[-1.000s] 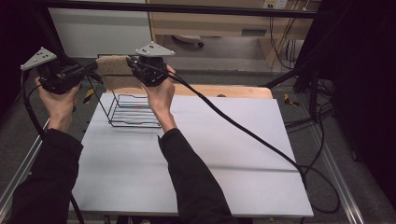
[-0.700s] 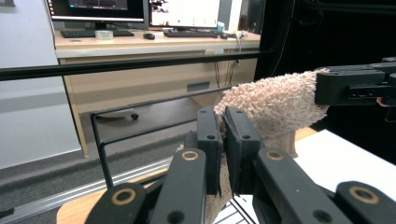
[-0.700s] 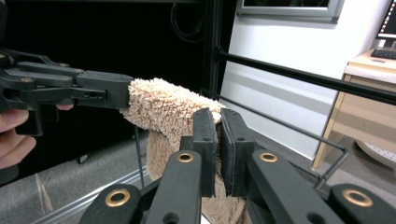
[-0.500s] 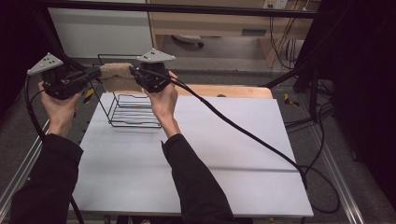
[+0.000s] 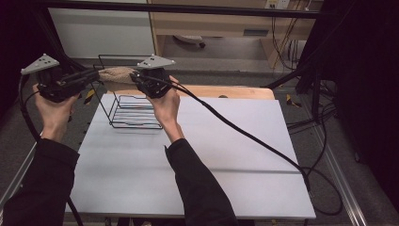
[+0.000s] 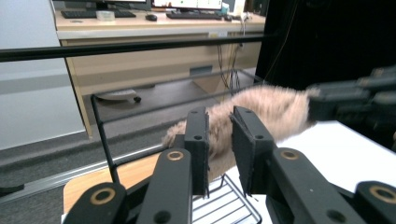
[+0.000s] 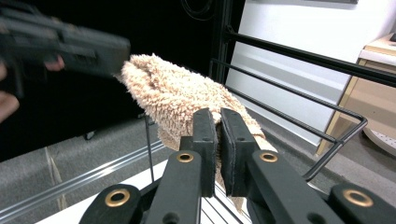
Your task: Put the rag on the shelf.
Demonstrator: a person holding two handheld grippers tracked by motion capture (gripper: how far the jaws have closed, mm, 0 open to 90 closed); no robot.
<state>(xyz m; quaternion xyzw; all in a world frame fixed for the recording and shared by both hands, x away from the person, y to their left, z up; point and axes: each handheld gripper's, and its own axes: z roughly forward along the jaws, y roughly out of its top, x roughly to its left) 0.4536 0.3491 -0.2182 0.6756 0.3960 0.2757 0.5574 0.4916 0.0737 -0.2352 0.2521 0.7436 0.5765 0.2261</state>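
Cloth (image 5: 115, 75), tan and fluffy, hangs stretched between both grippers above the wire rack (image 5: 129, 110). Right gripper (image 7: 218, 140) clamps one end; left gripper (image 6: 219, 140) has just been opening, cloth between its parted jaws.

Left fingers loosen on the cloth; both hands are a little further right and nearer.

One second ago the left gripper (image 5: 89, 77) was closed tight on the beige fluffy cloth (image 5: 116, 75); its fingers (image 6: 198, 140) have just been opening, and the cloth end is between them with a small gap at the pads. In the high view both hands have shifted a bit to the right and toward the person, so the cloth, stretched between the left gripper and the right gripper (image 5: 136, 79), is now more over the wire rack (image 5: 134, 110) than at its far left corner.
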